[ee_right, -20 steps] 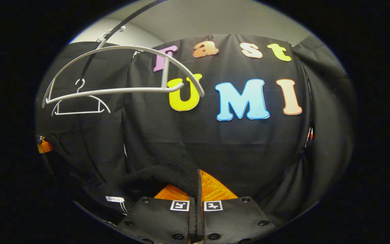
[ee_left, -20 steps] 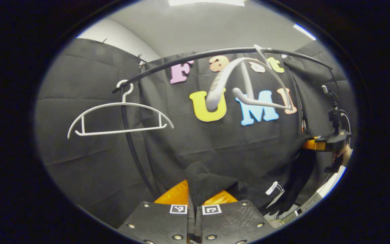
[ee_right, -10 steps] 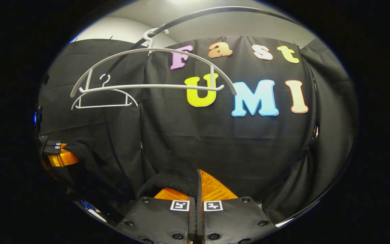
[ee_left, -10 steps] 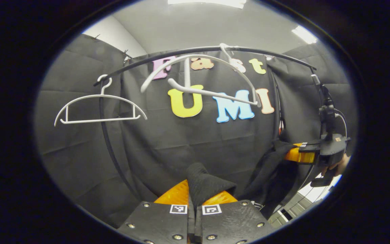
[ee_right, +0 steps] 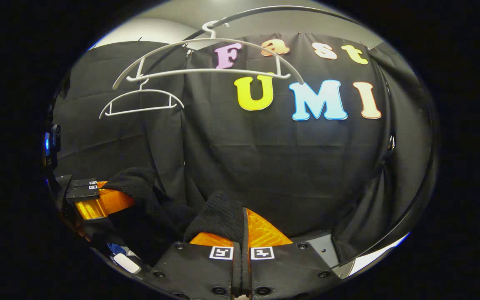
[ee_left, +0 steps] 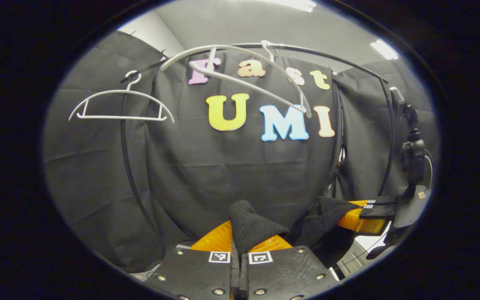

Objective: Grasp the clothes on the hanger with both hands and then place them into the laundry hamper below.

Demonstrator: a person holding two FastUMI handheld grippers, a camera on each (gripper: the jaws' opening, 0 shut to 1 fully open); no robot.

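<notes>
A black knit garment (ee_left: 250, 225) is off the hangers and hangs between my two grippers. My left gripper (ee_left: 240, 241) is shut on one fold of it. To the right in the left gripper view, the right gripper (ee_left: 363, 216) pinches another fold (ee_left: 323, 210). In the right gripper view, my right gripper (ee_right: 243, 233) is shut on the knit cloth (ee_right: 219, 216). The left gripper (ee_right: 98, 200) holds the other end (ee_right: 133, 185) at the lower left. Two bare white hangers (ee_left: 121, 104) (ee_left: 244, 71) hang on the curved black rail (ee_left: 327, 58) above.
The near hanger (ee_right: 206, 62) sits tilted on the rail, with the second hanger (ee_right: 140, 102) behind it. The rail's black upright (ee_left: 129, 166) runs down on the left. A grey base plate (ee_right: 319, 248) lies low beside my right gripper.
Both grippers have come down with the garment and drawn closer together. The hangers and rail now sit higher in both views, and the near hanger has swung.
</notes>
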